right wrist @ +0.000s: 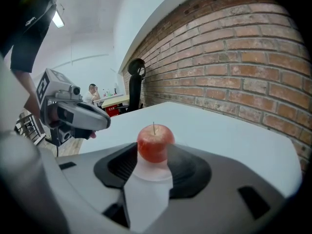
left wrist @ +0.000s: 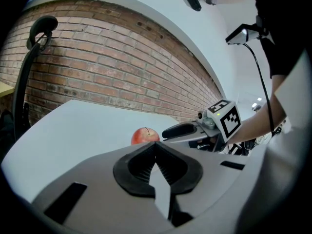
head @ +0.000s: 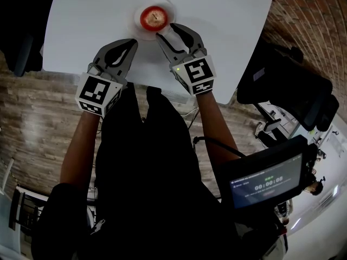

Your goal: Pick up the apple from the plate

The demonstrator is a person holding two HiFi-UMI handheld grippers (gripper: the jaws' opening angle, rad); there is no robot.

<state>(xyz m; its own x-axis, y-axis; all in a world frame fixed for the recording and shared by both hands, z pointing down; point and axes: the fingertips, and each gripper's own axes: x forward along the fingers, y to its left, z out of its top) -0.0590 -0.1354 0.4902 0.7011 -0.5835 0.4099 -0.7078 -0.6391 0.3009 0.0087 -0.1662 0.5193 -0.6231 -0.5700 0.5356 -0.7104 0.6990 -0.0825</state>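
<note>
The left tool [left wrist: 156,149] hides the apple's [left wrist: 145,135] underside.

I see a white worktop [head: 76,31] beside a red brick wall [left wrist: 112,72]. Below its near edge lies a floor [head: 32,129] of wooden planks. A black chair [head: 293,91] stands off its right edge. A lamp [right wrist: 59,18] glows on the ceiling.

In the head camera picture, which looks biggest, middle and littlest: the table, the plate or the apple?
1. table
2. plate
3. apple, sitting on the plate
All three seem about equally far away, so this order looks safe.
</note>
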